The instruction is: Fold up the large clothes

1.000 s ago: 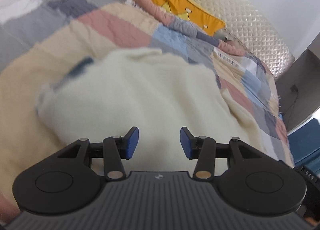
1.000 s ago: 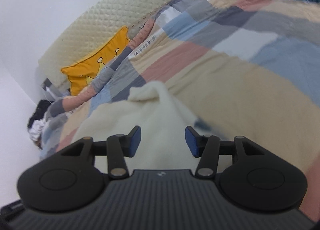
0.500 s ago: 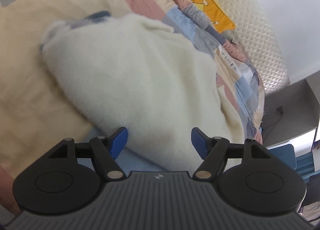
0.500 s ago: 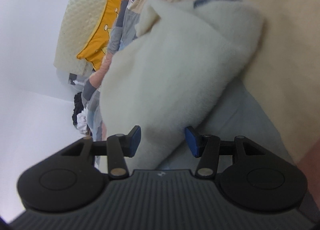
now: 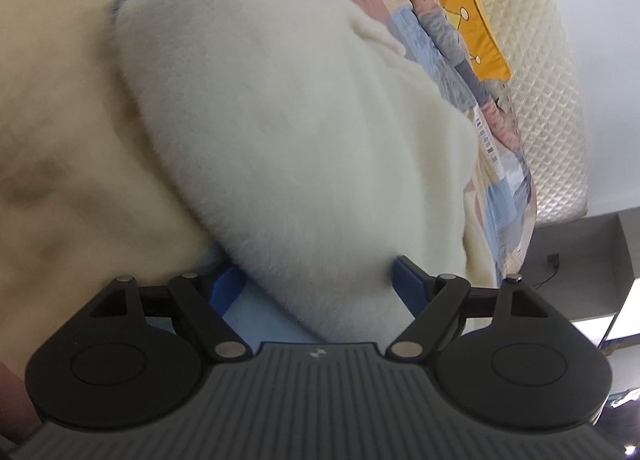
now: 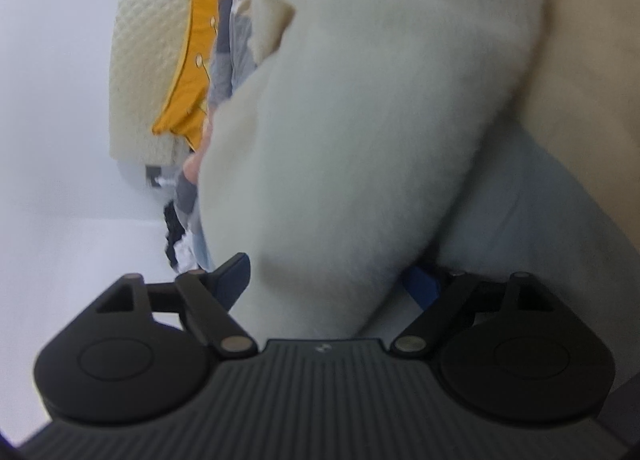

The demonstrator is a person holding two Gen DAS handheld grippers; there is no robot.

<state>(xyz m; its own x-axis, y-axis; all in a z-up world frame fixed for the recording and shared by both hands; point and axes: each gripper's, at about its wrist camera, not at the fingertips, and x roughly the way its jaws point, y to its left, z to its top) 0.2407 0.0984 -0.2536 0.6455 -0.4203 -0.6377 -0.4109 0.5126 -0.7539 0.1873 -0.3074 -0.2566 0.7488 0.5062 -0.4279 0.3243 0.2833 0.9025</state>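
Fleecy cream garment (image 5: pixel 296 147), perhaps folded, on bedspread (image 5: pixel 60 119)

The cream fleece garment (image 5: pixel 288 131) looks thick, fuzzy and matt. The patchwork quilt (image 5: pixel 496 171) is soft stitched cloth. The headboard (image 5: pixel 548 79) is diamond-quilted padding. The left gripper (image 5: pixel 316 288) body is matt ribbed black plastic.
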